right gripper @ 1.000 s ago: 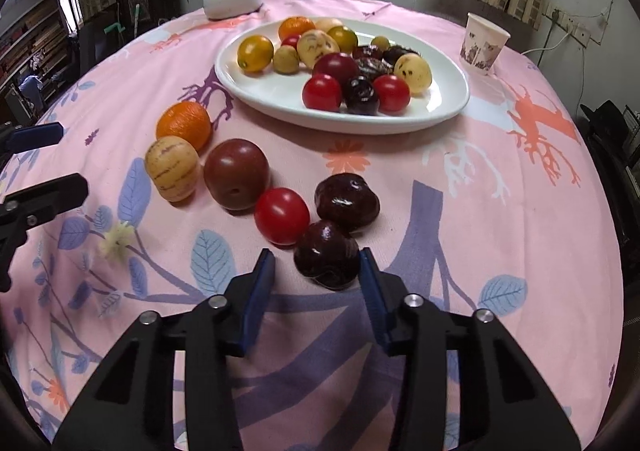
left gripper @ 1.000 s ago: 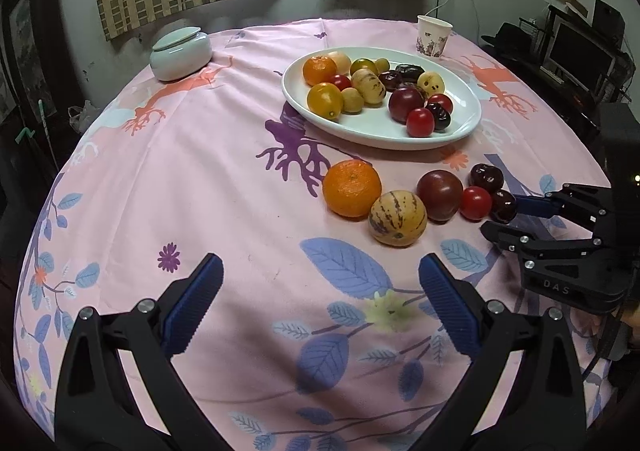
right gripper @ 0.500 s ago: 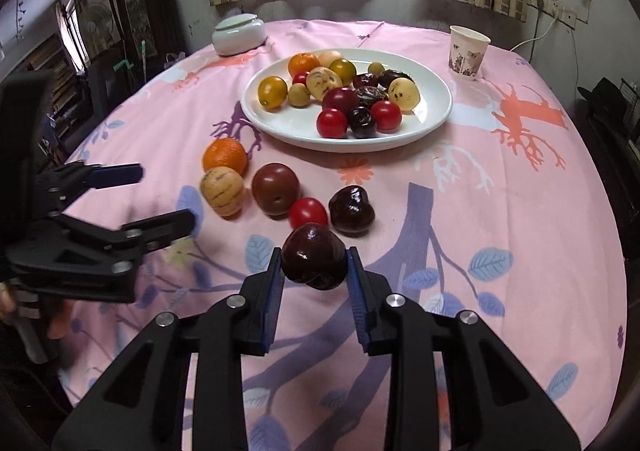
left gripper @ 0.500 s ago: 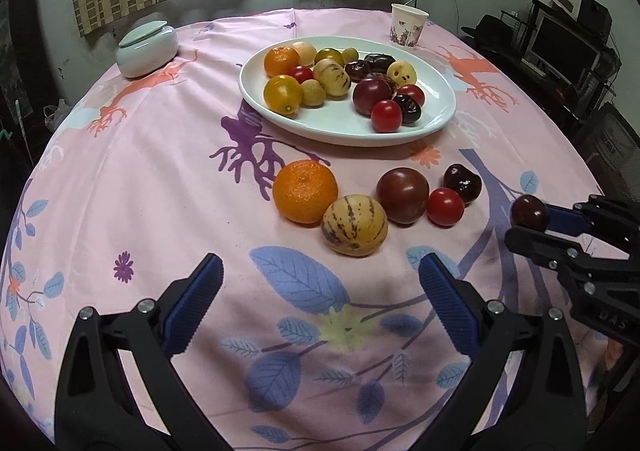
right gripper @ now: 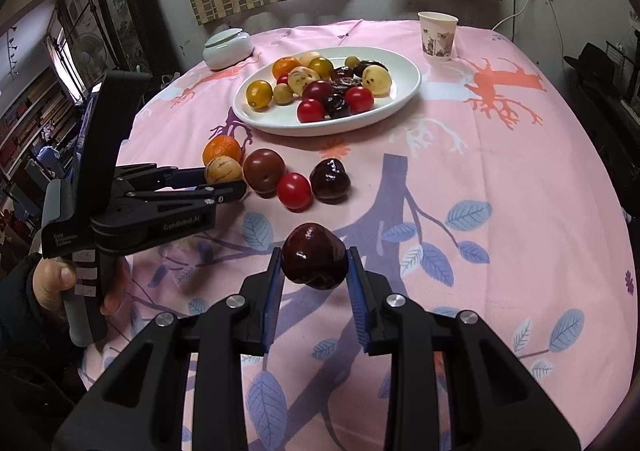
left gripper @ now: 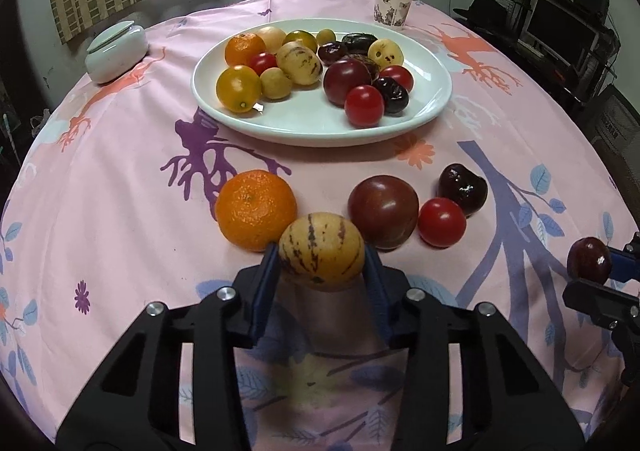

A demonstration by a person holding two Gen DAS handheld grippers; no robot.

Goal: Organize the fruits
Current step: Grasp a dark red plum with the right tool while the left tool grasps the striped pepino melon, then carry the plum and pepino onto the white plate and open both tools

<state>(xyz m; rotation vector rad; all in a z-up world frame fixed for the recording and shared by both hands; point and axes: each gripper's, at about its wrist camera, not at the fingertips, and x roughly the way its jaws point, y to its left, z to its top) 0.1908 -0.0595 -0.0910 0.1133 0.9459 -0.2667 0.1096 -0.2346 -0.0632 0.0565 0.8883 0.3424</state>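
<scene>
My left gripper (left gripper: pixel 321 251) is shut on a yellow striped melon (left gripper: pixel 321 249) on the cloth, beside an orange (left gripper: pixel 256 209) and a dark plum (left gripper: pixel 383 206). My right gripper (right gripper: pixel 314 256) is shut on a dark red cherry (right gripper: pixel 313 255) and holds it above the cloth. That cherry shows at the right edge of the left wrist view (left gripper: pixel 589 260). A red tomato (left gripper: pixel 442 222) and another dark cherry (left gripper: pixel 462 189) lie loose. A white plate (left gripper: pixel 320 123) holds several fruits. The left gripper also shows in the right wrist view (right gripper: pixel 222 180).
A paper cup (left gripper: pixel 393 9) stands behind the plate at the right. A pale lidded jar (left gripper: pixel 116 51) stands at the back left. The round table's edge drops off on the right, with a monitor and shelves (left gripper: pixel 568 31) beyond.
My left gripper has moved forward and shut on the striped melon. My right gripper has lifted the dark cherry off the cloth and pulled back.
</scene>
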